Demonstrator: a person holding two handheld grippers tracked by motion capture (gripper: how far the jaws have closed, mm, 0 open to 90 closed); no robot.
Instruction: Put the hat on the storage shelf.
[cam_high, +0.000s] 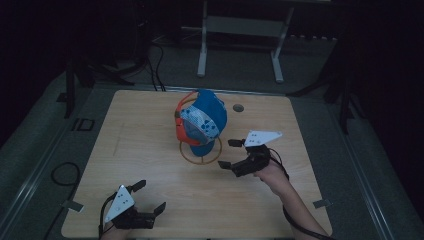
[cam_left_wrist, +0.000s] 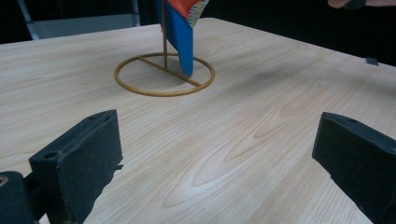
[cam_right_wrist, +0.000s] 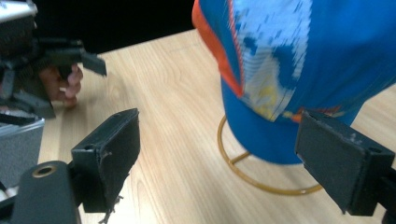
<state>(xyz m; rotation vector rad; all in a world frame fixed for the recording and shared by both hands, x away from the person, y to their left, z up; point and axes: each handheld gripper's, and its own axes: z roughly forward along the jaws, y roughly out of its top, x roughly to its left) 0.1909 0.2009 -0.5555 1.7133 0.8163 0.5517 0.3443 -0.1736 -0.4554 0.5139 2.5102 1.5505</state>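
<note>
A blue cap (cam_high: 204, 120) with orange trim and a white patterned side panel hangs on a thin brass wire stand (cam_high: 201, 159) at the table's middle. Its blue brim (cam_left_wrist: 183, 39) drops into the stand's ring (cam_left_wrist: 164, 77). My right gripper (cam_high: 230, 153) is open, just right of the stand, jaws pointed at the cap (cam_right_wrist: 299, 60) with nothing between them. My left gripper (cam_high: 150, 196) is open near the front left edge, well short of the stand. In the right gripper view, the left gripper (cam_right_wrist: 51, 70) and the hand on it sit far off at the left.
The light wood table (cam_high: 150, 150) has a small round hole (cam_high: 238, 107) at its back right. A white frame's legs (cam_high: 240, 45) stand on the floor beyond the far edge. Cables (cam_high: 65, 175) lie on the floor at left.
</note>
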